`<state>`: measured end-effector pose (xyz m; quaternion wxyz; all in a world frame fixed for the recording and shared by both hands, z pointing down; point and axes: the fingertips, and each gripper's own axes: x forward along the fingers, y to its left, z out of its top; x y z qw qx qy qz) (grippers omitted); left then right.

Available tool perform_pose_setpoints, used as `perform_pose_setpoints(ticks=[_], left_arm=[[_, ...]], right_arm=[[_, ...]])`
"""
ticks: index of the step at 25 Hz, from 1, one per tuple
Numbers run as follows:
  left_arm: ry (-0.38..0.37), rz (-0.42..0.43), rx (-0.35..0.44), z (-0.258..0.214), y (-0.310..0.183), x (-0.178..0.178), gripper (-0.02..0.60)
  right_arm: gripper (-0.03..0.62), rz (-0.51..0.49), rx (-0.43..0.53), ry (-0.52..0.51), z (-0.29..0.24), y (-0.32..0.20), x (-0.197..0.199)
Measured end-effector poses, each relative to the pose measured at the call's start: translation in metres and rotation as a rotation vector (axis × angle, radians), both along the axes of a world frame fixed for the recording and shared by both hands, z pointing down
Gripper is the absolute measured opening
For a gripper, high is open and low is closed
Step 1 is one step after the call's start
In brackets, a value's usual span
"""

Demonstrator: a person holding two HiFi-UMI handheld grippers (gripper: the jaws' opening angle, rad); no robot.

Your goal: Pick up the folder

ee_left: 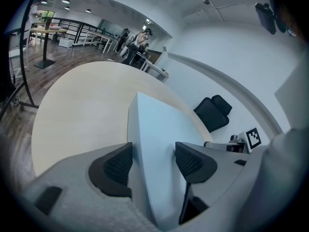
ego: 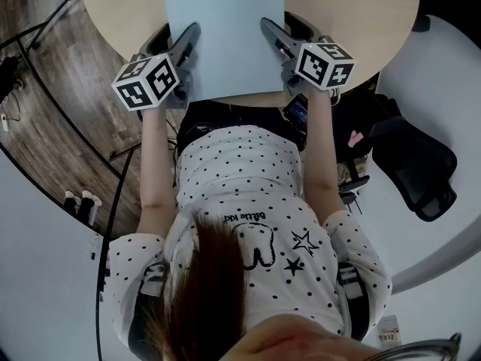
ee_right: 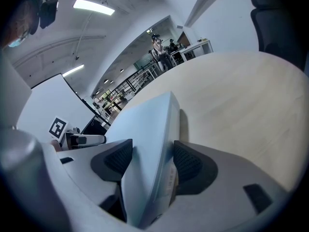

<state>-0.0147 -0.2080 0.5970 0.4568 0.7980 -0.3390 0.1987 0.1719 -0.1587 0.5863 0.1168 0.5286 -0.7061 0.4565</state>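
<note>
While the fingers of your left gripper (ee_left: 153, 162) and right gripper (ee_right: 150, 161) clamp the folder (ego: 223, 32) between them, raise both evenly off the counter (ego: 361, 6).

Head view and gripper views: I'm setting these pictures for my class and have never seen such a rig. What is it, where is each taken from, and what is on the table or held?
There is no robot: a person holds a two-jaw gripper in each hand. The head view comes from a camera on the person's head, looking down. The other two come from cameras riding on the grippers, looking along their jaws. The patterned cubes are parts of the grippers. On the round table is one pale blue folder. The left gripper grips its left edge, the right gripper its right edge, each with one jaw above and one below.
</note>
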Motion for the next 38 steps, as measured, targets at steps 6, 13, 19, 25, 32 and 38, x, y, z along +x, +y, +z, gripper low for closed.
perform_pose_setpoints(ticks=[6,13,19,25,32,38], left_arm=[[-0.010,-0.016,-0.008,-0.003,0.003,-0.002,0.281],[-0.005,-0.060,0.018,-0.014,0.004,-0.009,0.281],[0.002,-0.091,0.067,-0.029,0.001,-0.013,0.281],[0.002,-0.097,0.122,-0.049,0.003,-0.016,0.281],[-0.010,-0.097,0.209,-0.073,0.002,-0.015,0.281],[0.011,-0.117,0.277,-0.098,0.000,-0.015,0.281]], right_arm=[[0.261,-0.015,0.005,0.023,-0.005,-0.001,-0.003],[0.261,-0.029,0.043,0.050,-0.017,-0.003,-0.010],[0.262,-0.037,0.089,0.059,-0.031,-0.003,-0.014],[0.262,-0.036,0.144,0.071,-0.048,0.002,-0.017],[0.262,-0.024,0.212,0.079,-0.066,0.002,-0.017],[0.262,-0.023,0.272,0.102,-0.086,0.003,-0.017]])
